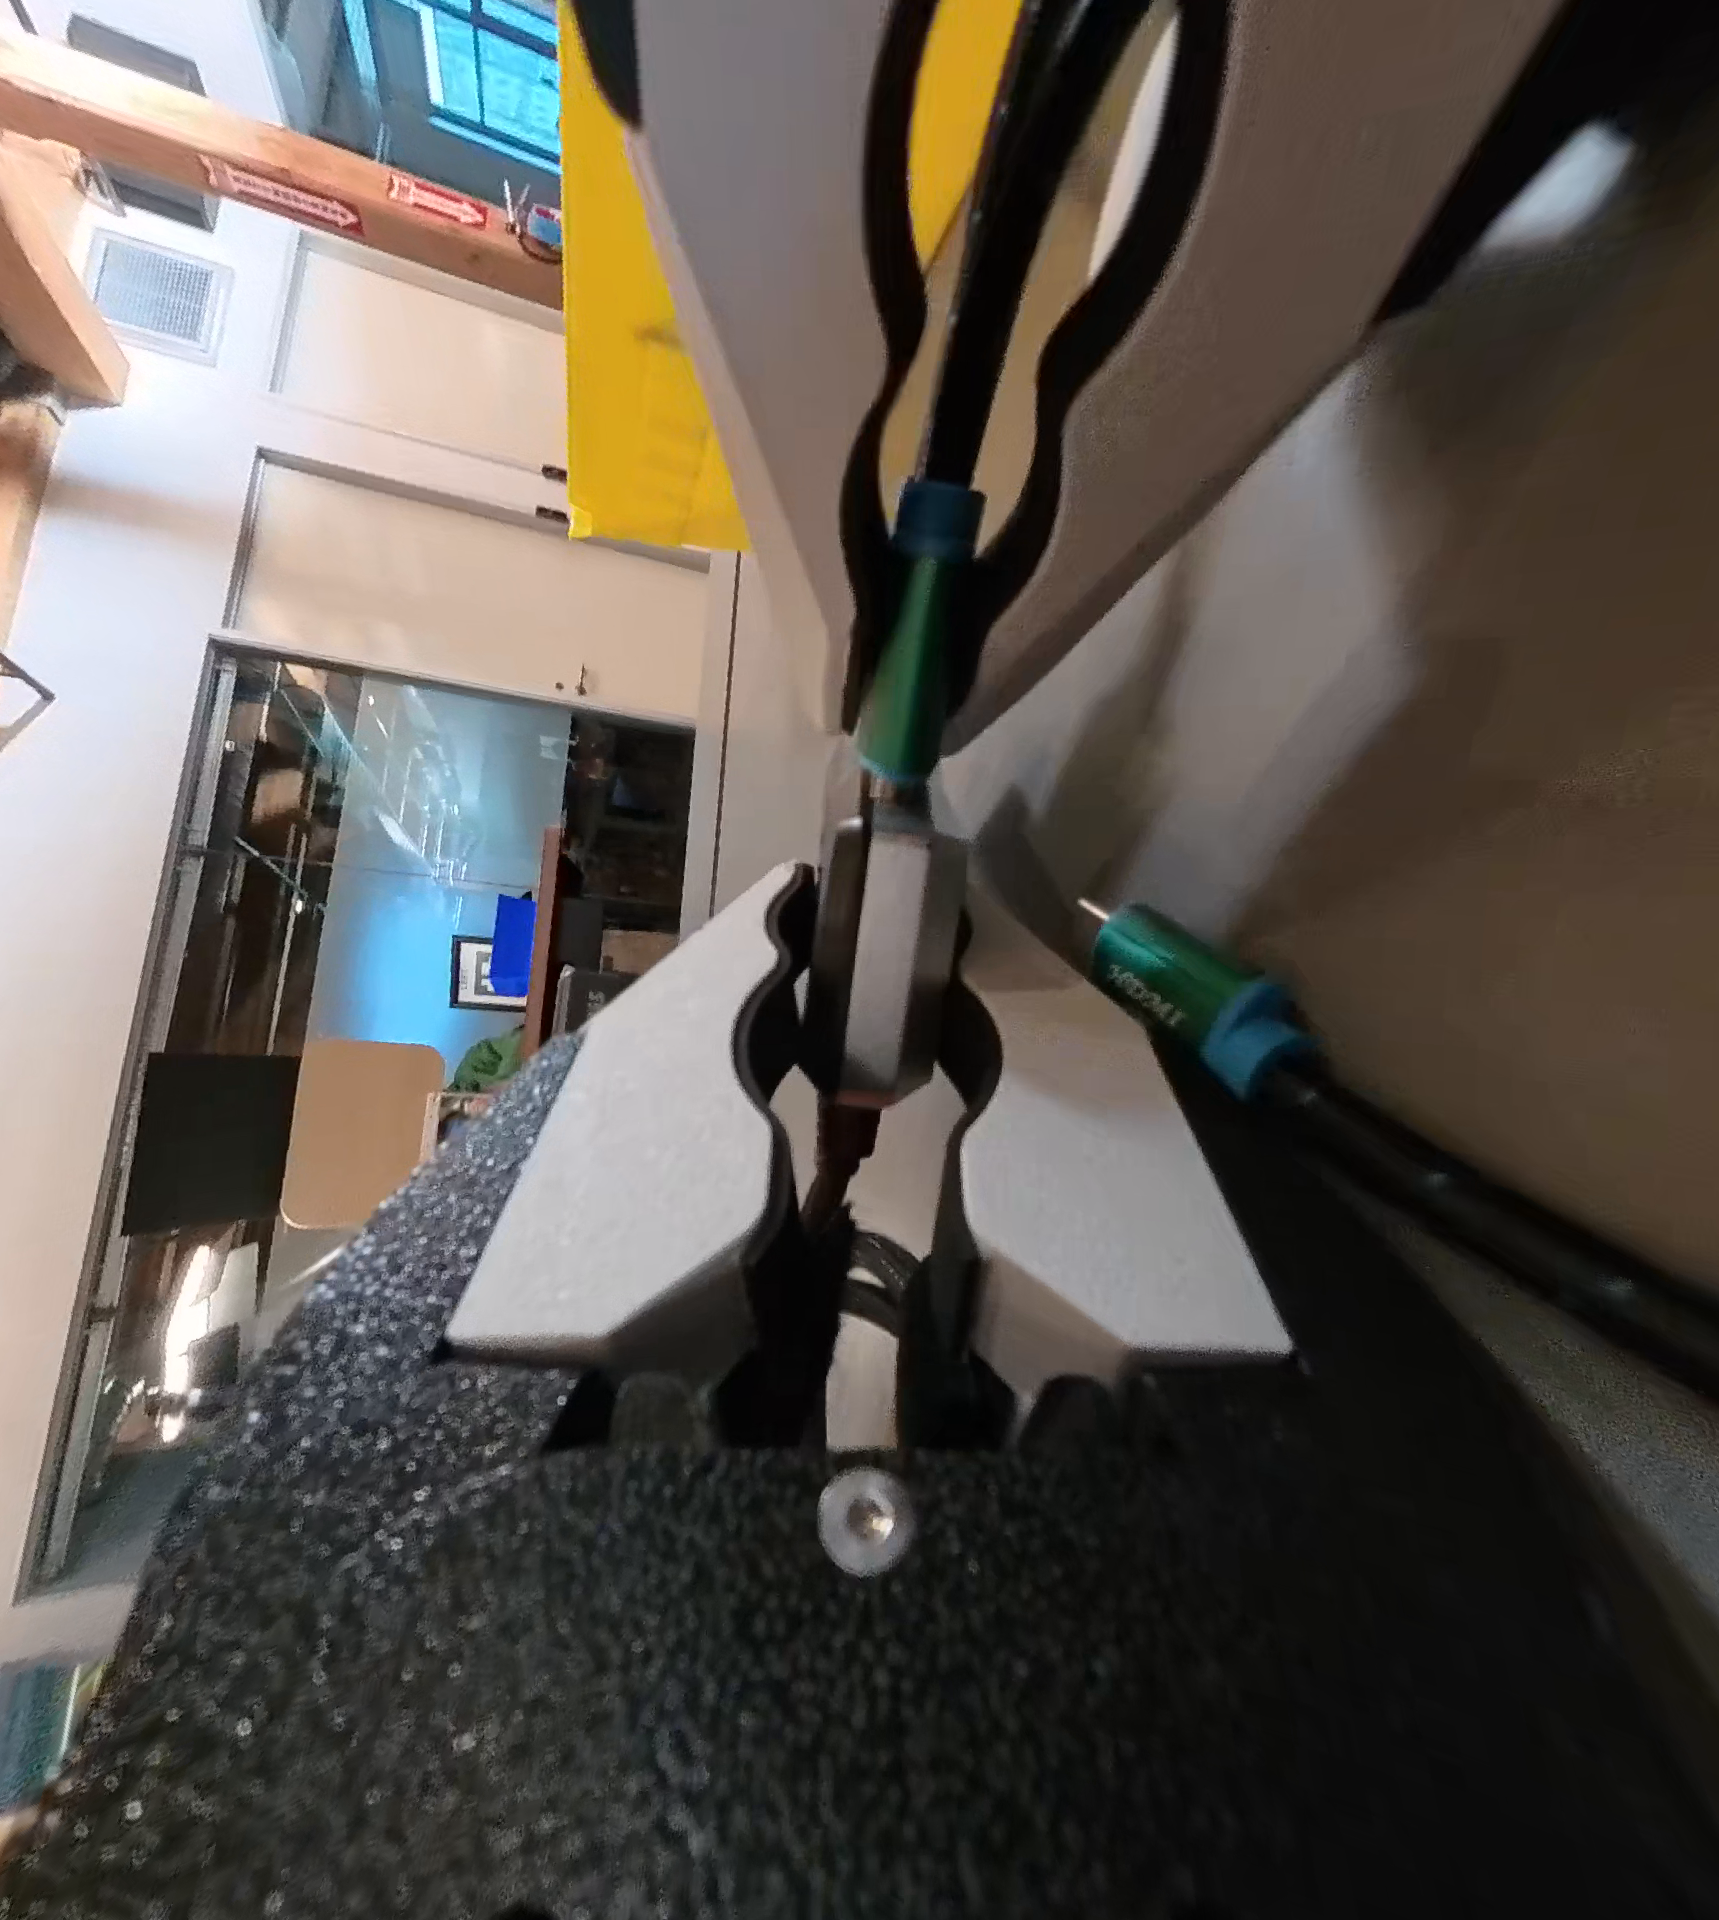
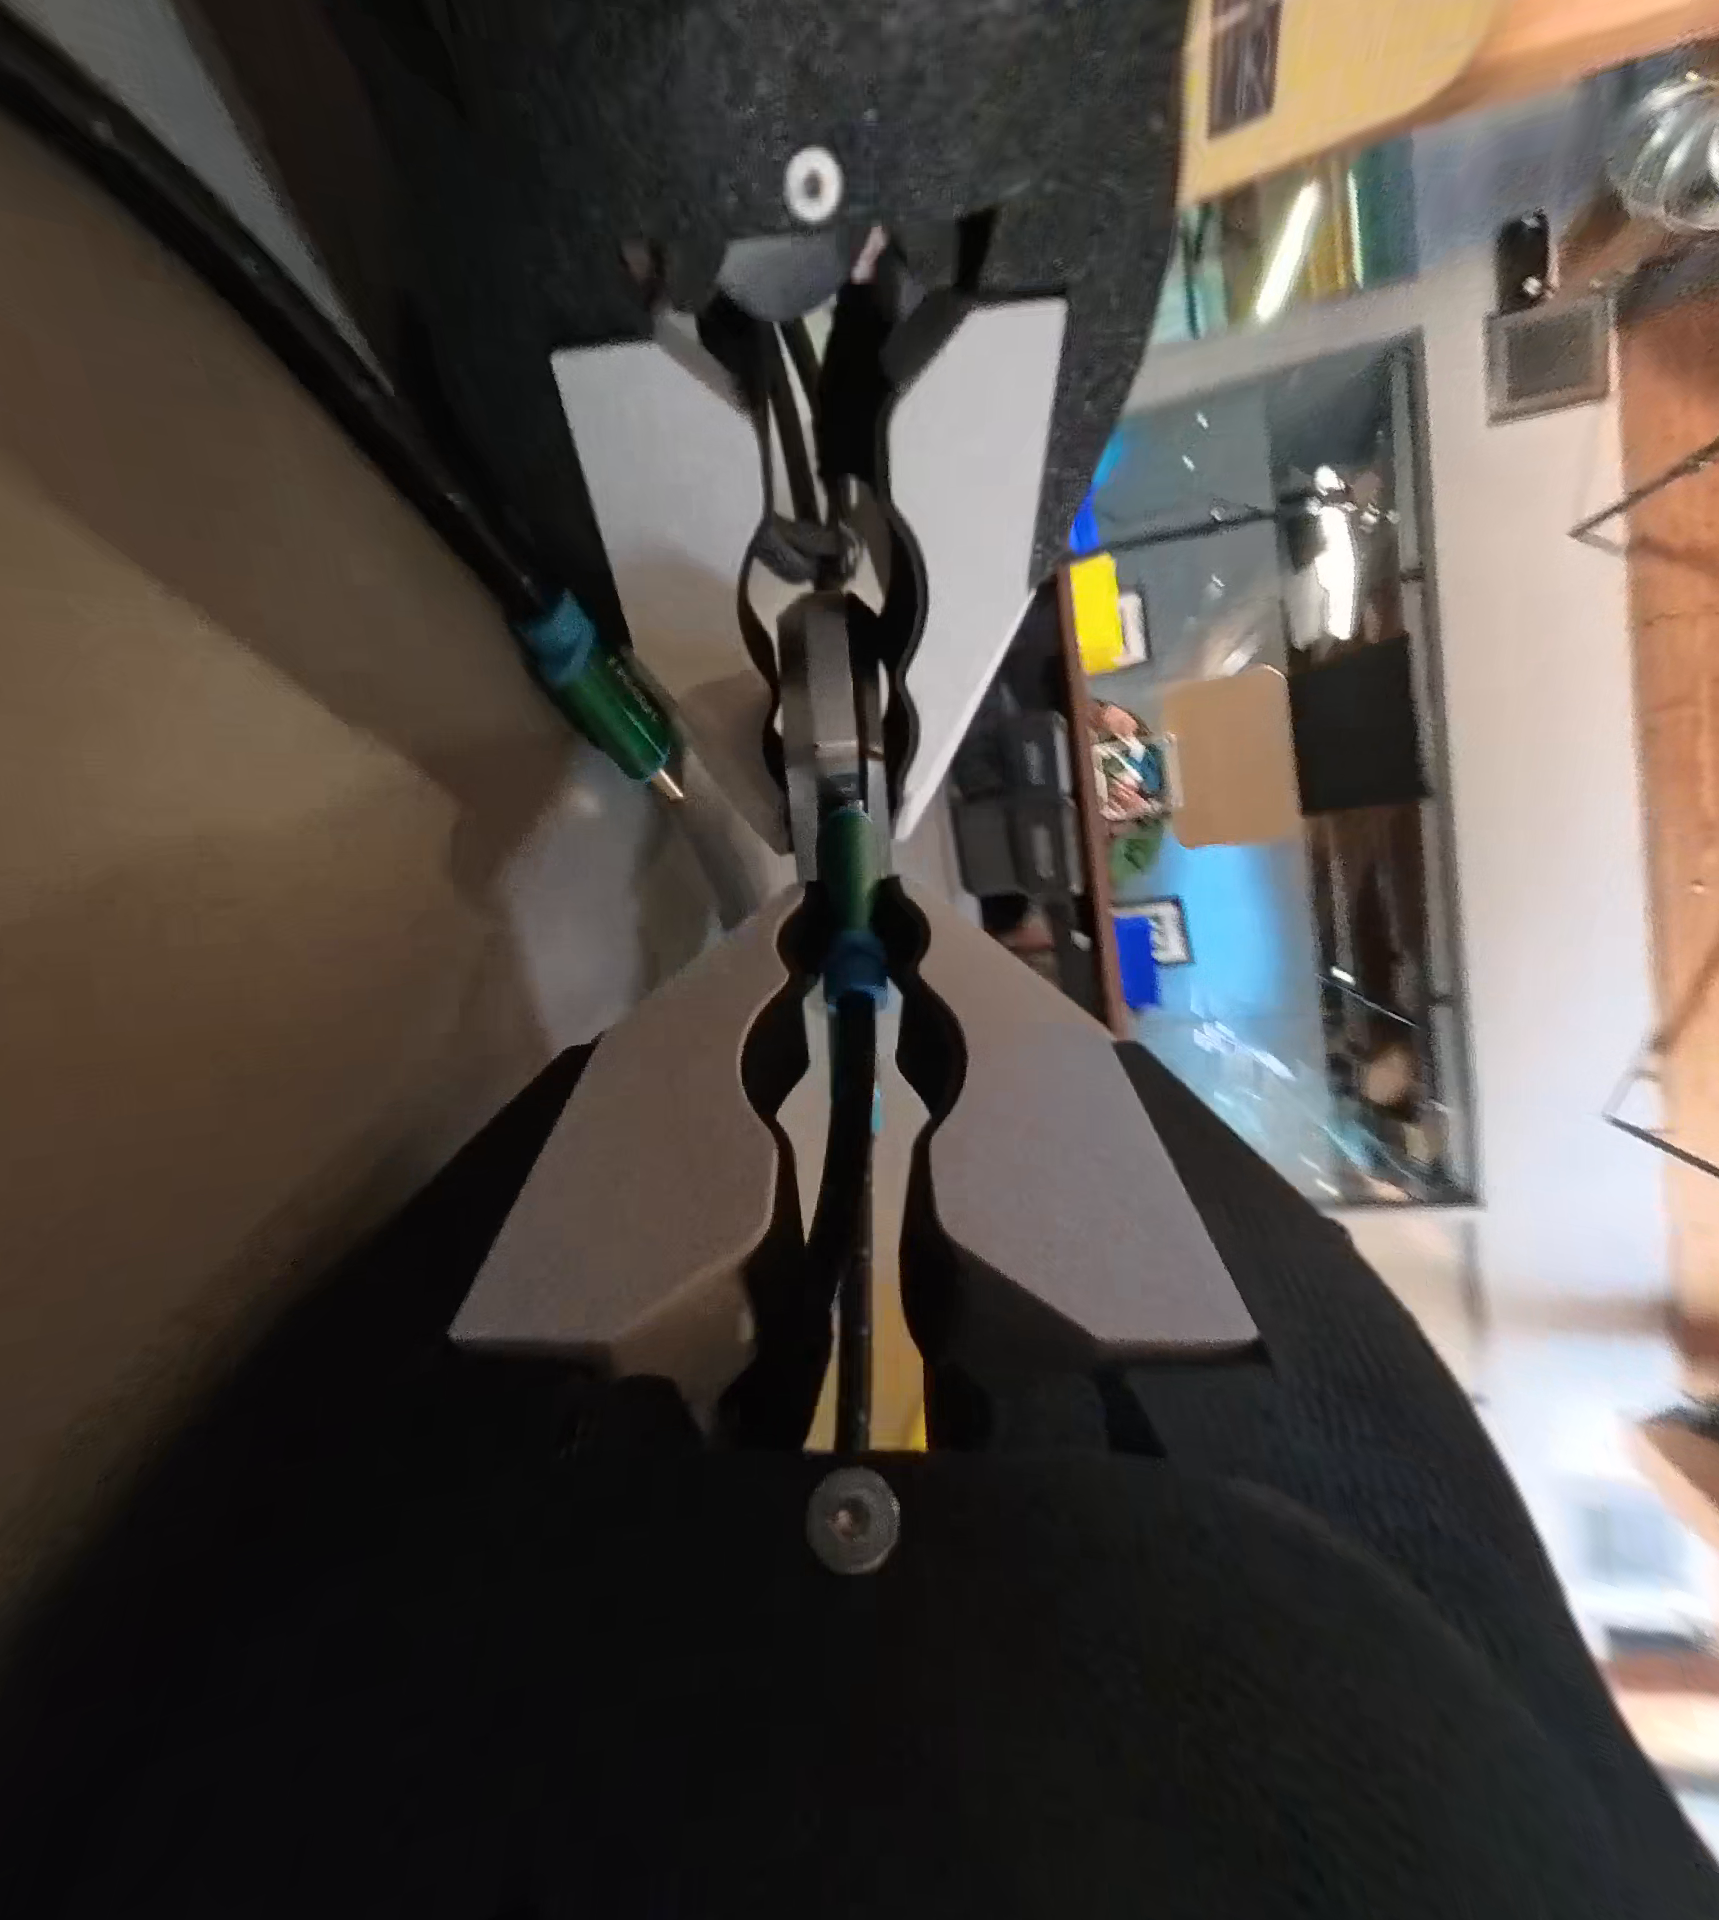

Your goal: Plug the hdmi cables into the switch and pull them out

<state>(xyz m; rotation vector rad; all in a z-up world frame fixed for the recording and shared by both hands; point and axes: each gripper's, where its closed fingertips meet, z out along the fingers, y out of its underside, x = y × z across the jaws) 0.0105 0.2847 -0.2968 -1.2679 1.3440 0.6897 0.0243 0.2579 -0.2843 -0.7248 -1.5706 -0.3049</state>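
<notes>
While clamped edge-on in the left gripper (image 1: 876, 997) jaws above the desk (image 1: 1561, 727), small rigid metal switch (image 1: 886, 966) meeting green-sleeved HDMI plug (image 1: 902, 665), pinched at its stiff collar by the right gripper (image 2: 850, 966) jaws; spare plug (image 1: 1161, 982) lying beside; likely light, slick, best gripped on hard shells.

Daylight from the bright windows (image 1: 481, 73) lights both views; edges bend and blur, near surfaces are soft, lower frames fall dark.
</notes>
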